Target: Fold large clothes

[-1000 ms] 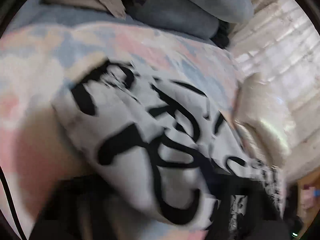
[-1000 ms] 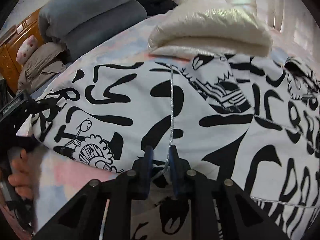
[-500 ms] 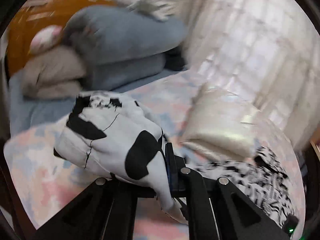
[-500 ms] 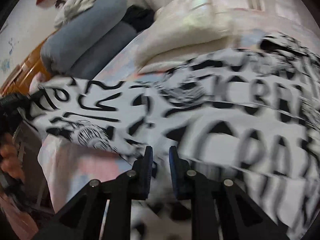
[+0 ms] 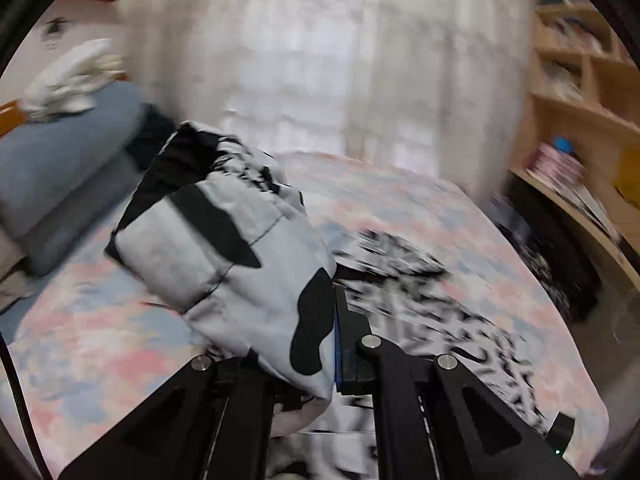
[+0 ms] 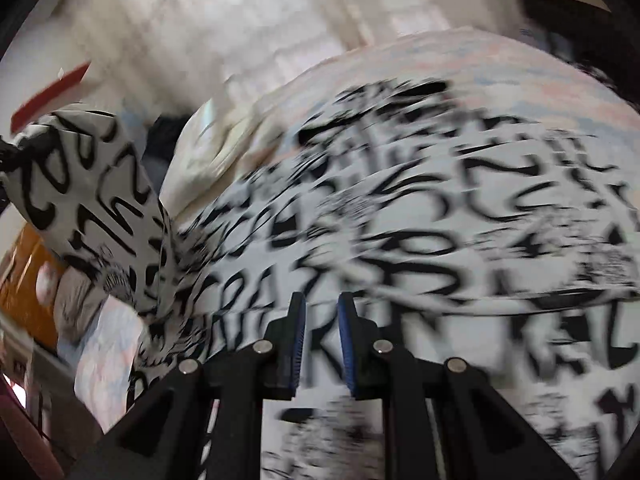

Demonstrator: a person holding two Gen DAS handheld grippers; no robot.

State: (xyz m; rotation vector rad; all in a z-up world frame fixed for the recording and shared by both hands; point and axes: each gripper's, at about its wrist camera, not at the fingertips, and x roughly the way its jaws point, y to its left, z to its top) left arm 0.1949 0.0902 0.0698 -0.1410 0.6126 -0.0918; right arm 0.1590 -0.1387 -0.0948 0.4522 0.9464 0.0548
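Note:
The large white garment with black lettering lies spread over the bed. My left gripper is shut on one bunched corner of it, held up above the bed; the fabric drapes over the left finger and hides it. In the right wrist view that raised corner stands up at the far left. My right gripper holds the garment's near edge between its blue pads, which stand a narrow gap apart; the picture is blurred there.
The bed has a pastel pink and blue cover. Rolled grey-blue bedding lies at its left, a cream padded item beyond the garment. A pale curtain hangs behind, and wooden shelves stand at the right.
My left gripper closed on the garment's corner, lifted it off the bed and swung it across while rolling. My right gripper moved along with the garment's edge; its gap stayed the same.

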